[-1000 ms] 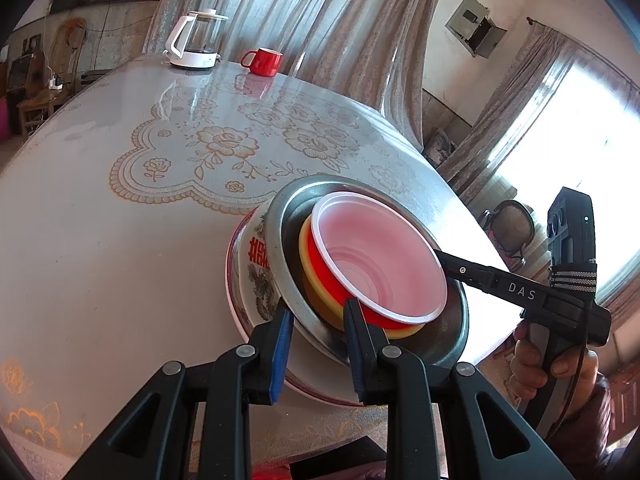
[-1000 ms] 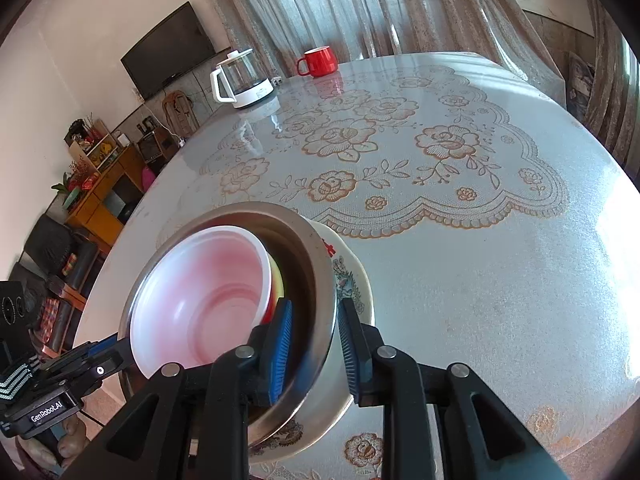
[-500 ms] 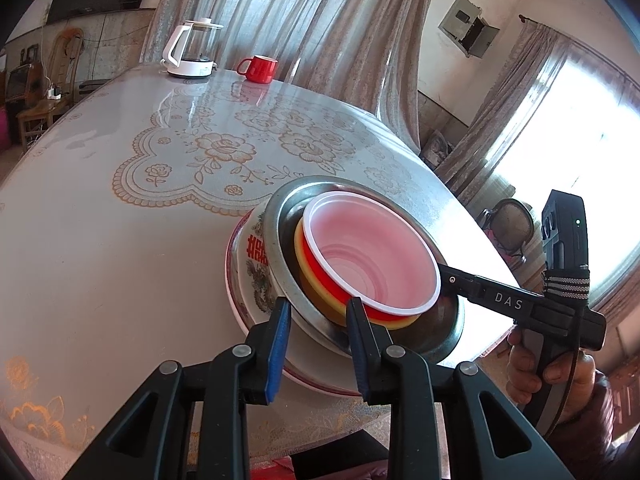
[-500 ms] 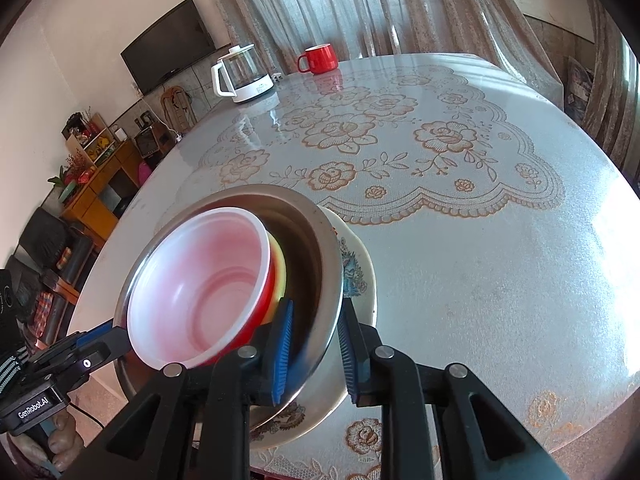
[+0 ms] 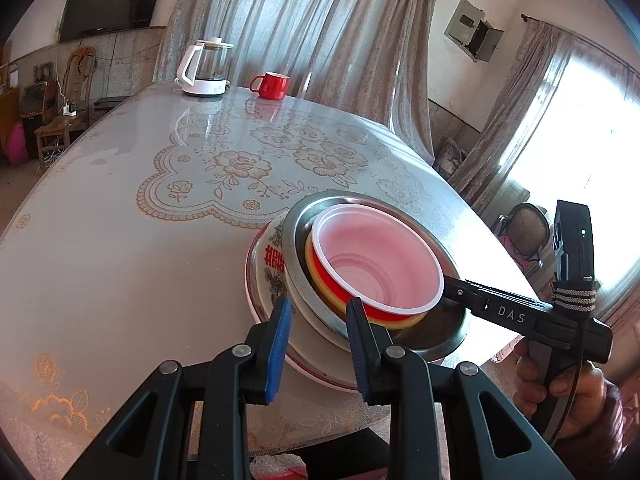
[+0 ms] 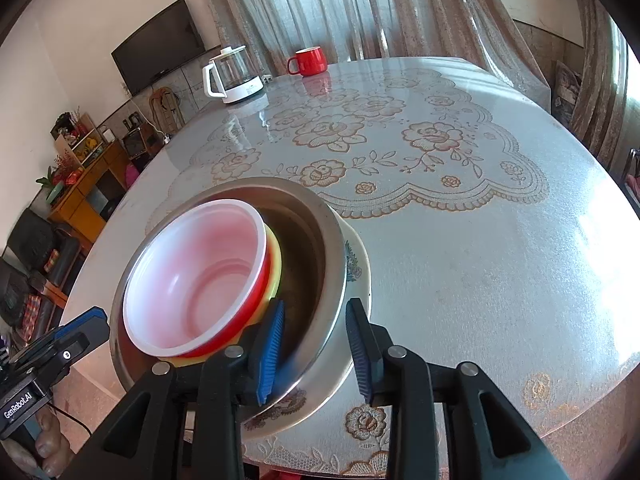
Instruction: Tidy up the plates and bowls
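A nested stack stands near the table's front edge: a flowered ceramic bowl (image 5: 272, 264) (image 6: 357, 264) at the bottom, then a steel bowl (image 5: 440, 332) (image 6: 304, 232), a yellow bowl (image 5: 316, 280) (image 6: 276, 268), and a red bowl (image 5: 380, 268) (image 6: 200, 272) with a white inside. My left gripper (image 5: 318, 320) is shut on the ceramic and steel rims, one pad outside and one inside. On the opposite side my right gripper (image 6: 314, 320) straddles the same rims. Its jaws are opening, and the outer pad stands just off the ceramic wall.
A white kettle (image 5: 206, 68) (image 6: 232, 76) and a red mug (image 5: 272, 86) (image 6: 308, 60) stand at the table's far end. The lace-patterned tabletop (image 6: 440, 200) lies between. A hand (image 5: 568, 392) holds the right gripper's handle past the table edge. A chair (image 5: 524, 232) stands beyond.
The right gripper's jaws have spread wider around the rims. The left gripper's view has tipped up a little. The stack has stayed at the table's edge.
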